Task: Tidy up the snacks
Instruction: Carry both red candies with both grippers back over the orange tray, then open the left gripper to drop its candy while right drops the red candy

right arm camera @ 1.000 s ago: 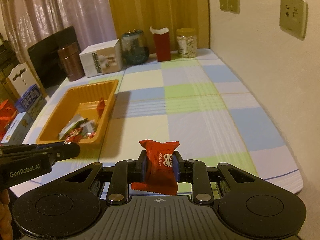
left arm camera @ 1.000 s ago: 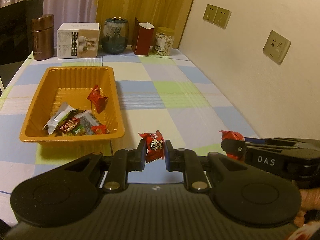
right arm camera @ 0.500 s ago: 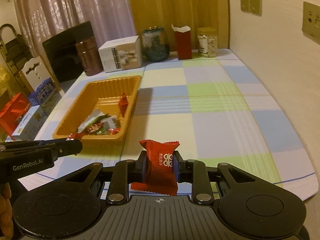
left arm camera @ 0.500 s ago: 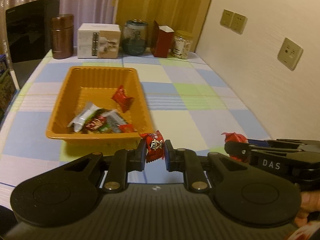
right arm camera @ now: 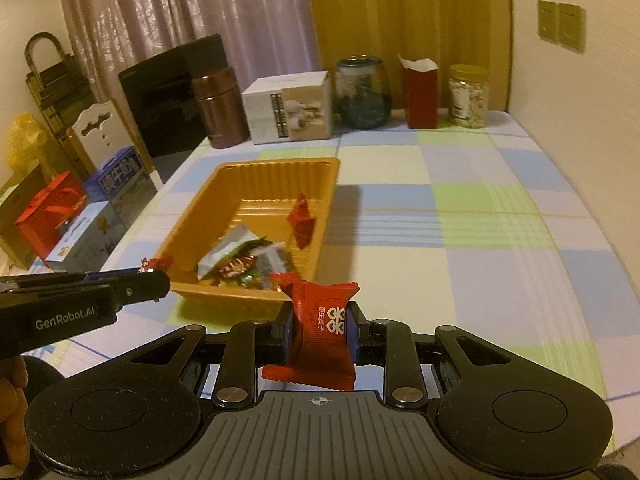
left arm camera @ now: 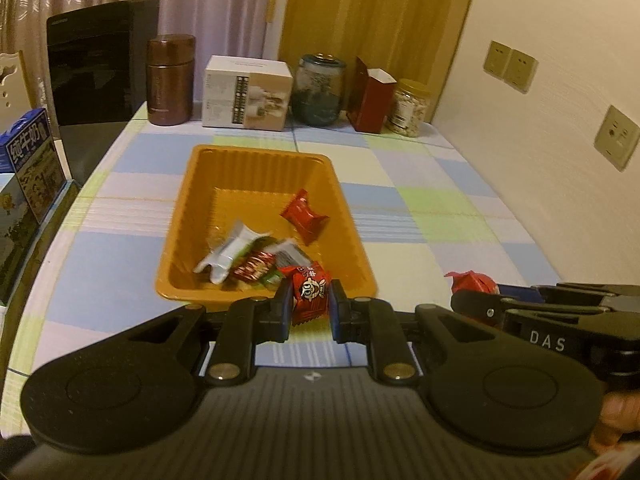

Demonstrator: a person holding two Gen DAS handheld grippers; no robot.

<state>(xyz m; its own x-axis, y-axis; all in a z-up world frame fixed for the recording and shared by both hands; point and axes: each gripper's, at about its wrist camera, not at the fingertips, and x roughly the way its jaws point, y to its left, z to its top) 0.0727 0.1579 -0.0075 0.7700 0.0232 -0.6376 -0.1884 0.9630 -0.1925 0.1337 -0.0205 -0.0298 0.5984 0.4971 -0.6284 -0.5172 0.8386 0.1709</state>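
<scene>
Left tool [left arm camera: 308, 306]: black two-finger unit, clamped narrow on a small red candy wrapper printed with a cartoon face [left arm camera: 310, 292], held upright just short of the near rim of the tray.

Right tool [right arm camera: 318, 338]: same pattern, closed on a red foil snack packet with white characters [right arm camera: 320, 330], held upright above the worktop, near the tray's near right corner.

Orange ribbed plastic tray [left arm camera: 180, 240]: rectangular, standing on the checked pastel worktop [left arm camera: 420, 208]. Contents: one red twisted-end candy [left arm camera: 305, 217] apart at the right side; a heap of mixed wrappers, white, red and green [left arm camera: 248, 258], at the near end.

Far edge of worktop, left to right: brown metal canister [left arm camera: 170, 80], white carton [left arm camera: 246, 92], dark glass jar [left arm camera: 319, 90], open red box [left arm camera: 370, 100], clear jar with pale contents [left arm camera: 410, 108].
</scene>
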